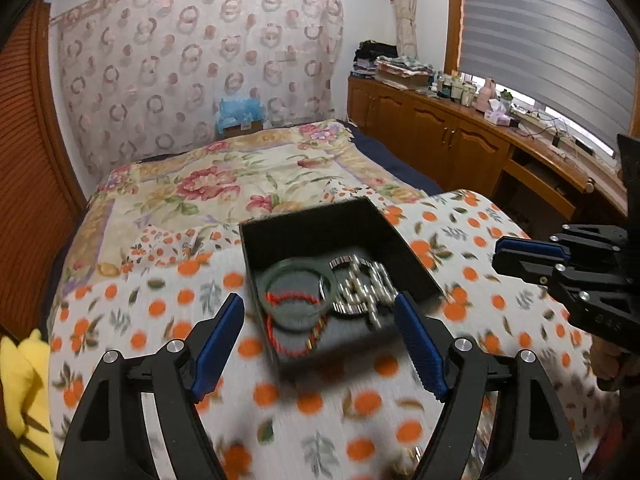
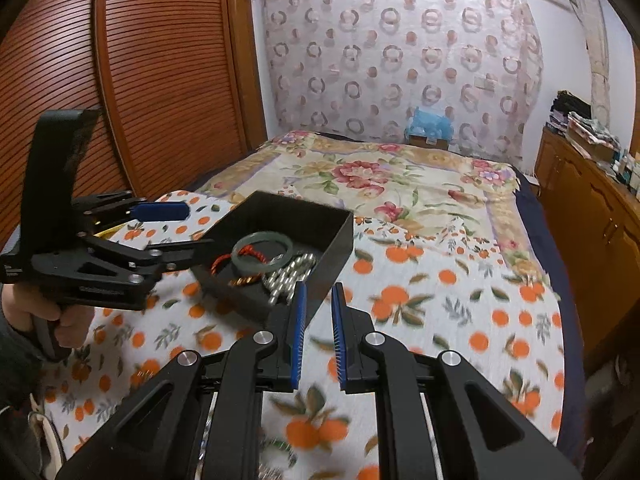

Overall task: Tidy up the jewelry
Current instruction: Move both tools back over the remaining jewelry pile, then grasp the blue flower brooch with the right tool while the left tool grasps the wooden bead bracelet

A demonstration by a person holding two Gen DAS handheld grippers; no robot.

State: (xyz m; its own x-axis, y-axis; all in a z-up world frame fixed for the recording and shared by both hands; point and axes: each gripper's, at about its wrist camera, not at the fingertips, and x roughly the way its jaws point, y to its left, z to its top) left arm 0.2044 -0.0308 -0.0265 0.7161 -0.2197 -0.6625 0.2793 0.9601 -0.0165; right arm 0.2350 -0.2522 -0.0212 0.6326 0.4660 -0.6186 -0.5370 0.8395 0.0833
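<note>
An open black box [image 1: 304, 220] sits on the orange-print cloth [image 1: 320, 400]. It holds a green bangle [image 1: 296, 266], a red cord bracelet [image 1: 280, 334] and a silver bead chain [image 1: 364, 288]. My left gripper [image 1: 319, 300] is open wide, with its blue pads flanking the box's near corner and no grip visible. From the right wrist view, the left gripper [image 2: 200, 226] reaches the box [image 2: 332, 248] from the left, its lower finger at the rim. My right gripper [image 2: 320, 286] hovers just short of the box, almost shut and empty. The right gripper [image 1: 496, 254] appears at the right edge.
The cloth covers the foot of a bed with a floral quilt [image 1: 224, 176]. Wooden cabinets [image 1: 440, 132] with clutter on top run along the right. A slatted wooden door [image 2: 160, 80] stands at the left, and yellow fabric [image 1: 20, 380] lies at the near left. A hand [image 2: 40, 312] holds the left gripper's handle.
</note>
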